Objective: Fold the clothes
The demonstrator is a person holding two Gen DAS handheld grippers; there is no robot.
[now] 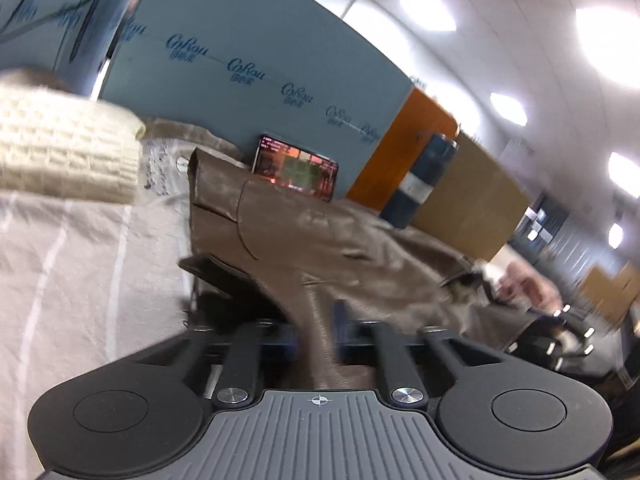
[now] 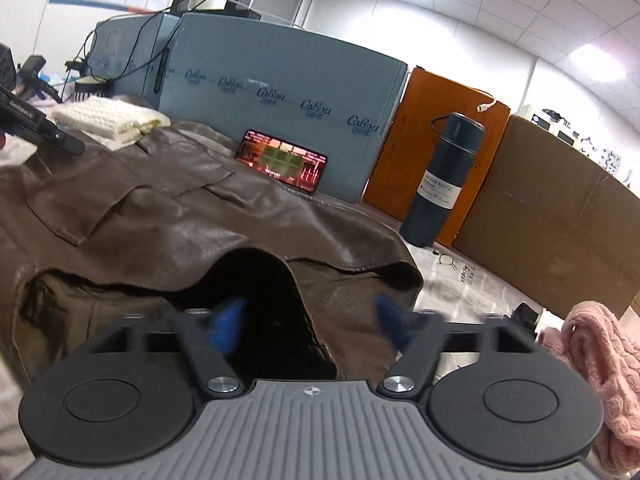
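My left camera looks low along its fingers, close over the brown jacket point(image 1: 320, 240), tilted, toward the blue board point(image 1: 256, 80) and the phone point(image 1: 295, 167) leaning on it. My right camera faces the same backdrop from just before the jacket's hem point(image 2: 352, 268), more level. Both share jacket, phone, board, bottle point(image 2: 440, 184) and cream knit point(image 2: 108, 118); each glimpses the other gripper.

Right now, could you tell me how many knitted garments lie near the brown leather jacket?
2: a cream knitted sweater, folded at the far left behind the brown leather jacket, and a pink knitted sweater at the near right. Others may be hidden.
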